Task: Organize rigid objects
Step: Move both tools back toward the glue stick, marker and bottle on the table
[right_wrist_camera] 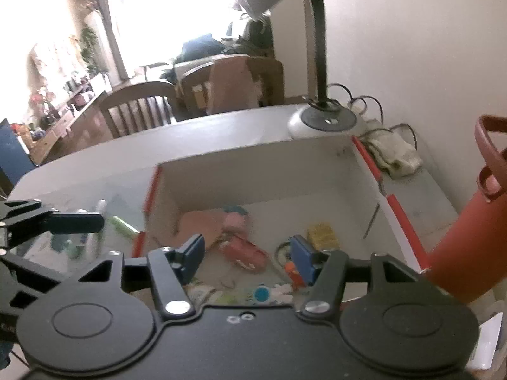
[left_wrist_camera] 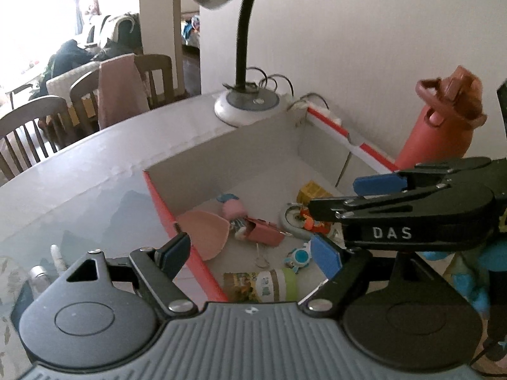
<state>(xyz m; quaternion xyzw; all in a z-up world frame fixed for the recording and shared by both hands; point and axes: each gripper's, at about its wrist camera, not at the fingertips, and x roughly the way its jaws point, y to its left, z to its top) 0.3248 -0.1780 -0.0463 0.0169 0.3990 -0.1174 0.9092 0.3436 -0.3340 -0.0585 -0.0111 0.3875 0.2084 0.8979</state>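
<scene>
Both grippers hang above the open cardboard box (left_wrist_camera: pixel 253 155) with red-edged flaps. The left gripper (left_wrist_camera: pixel 250 255) gapes wide, empty; the right gripper (right_wrist_camera: pixel 247 253) stands half-spread, nothing between its pads. Toys (left_wrist_camera: pixel 253 234) litter the box floor, its far half bare. A red bottle (right_wrist_camera: pixel 469 237) crowds the right rim; a desk lamp (left_wrist_camera: pixel 245 104) stands behind.

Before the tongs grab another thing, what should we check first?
1. Left tongs empty and open: ok.
2. Right tongs empty: ok, nothing between them.
3. Box has room left: ok, bare floor at the back.
4. Toys inside the box, like the yellow block: ok.
5. Things left on the table outside the box: not ok, a green tube lies there.
6. Red bottle standing safely: cannot tell.
</scene>
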